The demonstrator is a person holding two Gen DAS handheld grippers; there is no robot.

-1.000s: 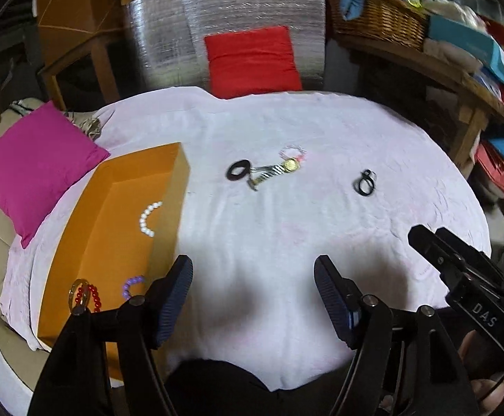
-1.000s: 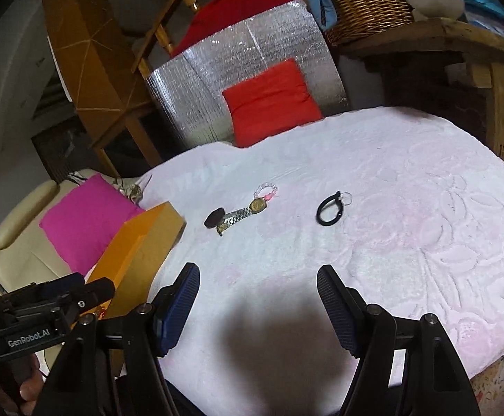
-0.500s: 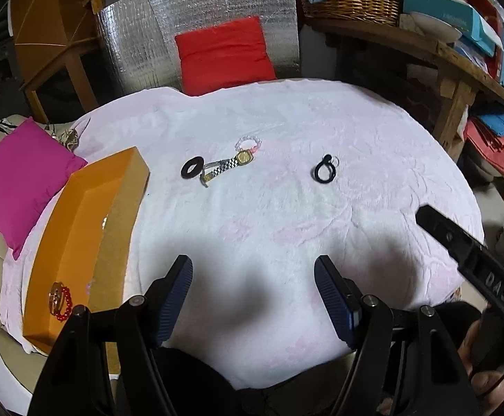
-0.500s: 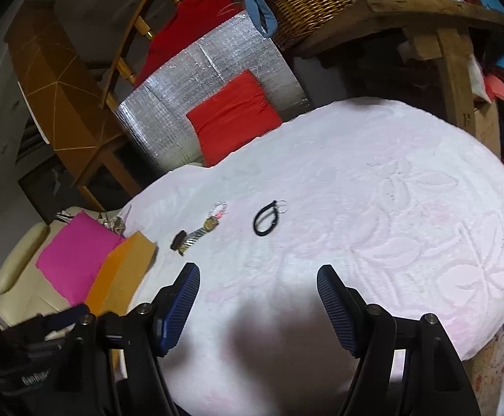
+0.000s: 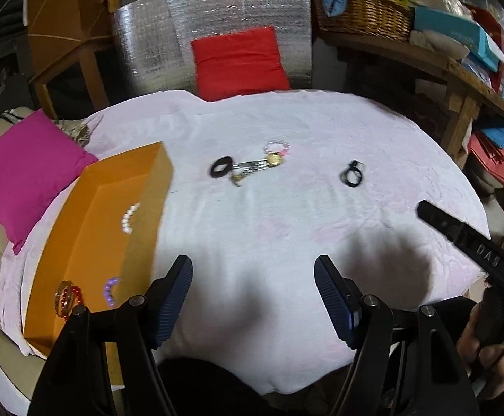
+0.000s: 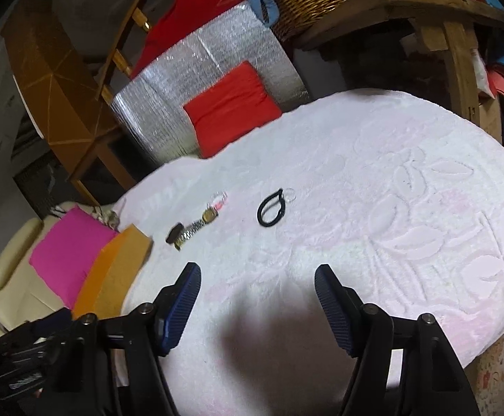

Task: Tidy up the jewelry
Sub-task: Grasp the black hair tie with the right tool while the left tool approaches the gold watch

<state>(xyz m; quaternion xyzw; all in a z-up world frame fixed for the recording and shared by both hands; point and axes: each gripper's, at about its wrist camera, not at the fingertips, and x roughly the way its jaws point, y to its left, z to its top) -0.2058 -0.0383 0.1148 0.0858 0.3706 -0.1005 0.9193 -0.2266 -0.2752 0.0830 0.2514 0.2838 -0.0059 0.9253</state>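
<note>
Well ahead of the right claw (image 6: 257, 306) lies the black band (image 6: 270, 207). Its jaws are closing on nothing. Left claw (image 5: 253, 300) gapes empty.

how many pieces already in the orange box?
3 visible in the orange box: a white bead strand mid-box by the right wall, a purple bead strand at the near end, and red-and-gold bangles left of it. The near wall may hide more.

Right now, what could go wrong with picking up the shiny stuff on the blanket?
The gold watch, pink bead bracelet and black ring lie bunched together, so one pinch might snag or drag a neighbour. The orange box sits near the blanket's edge and a bump could tip it.
</note>
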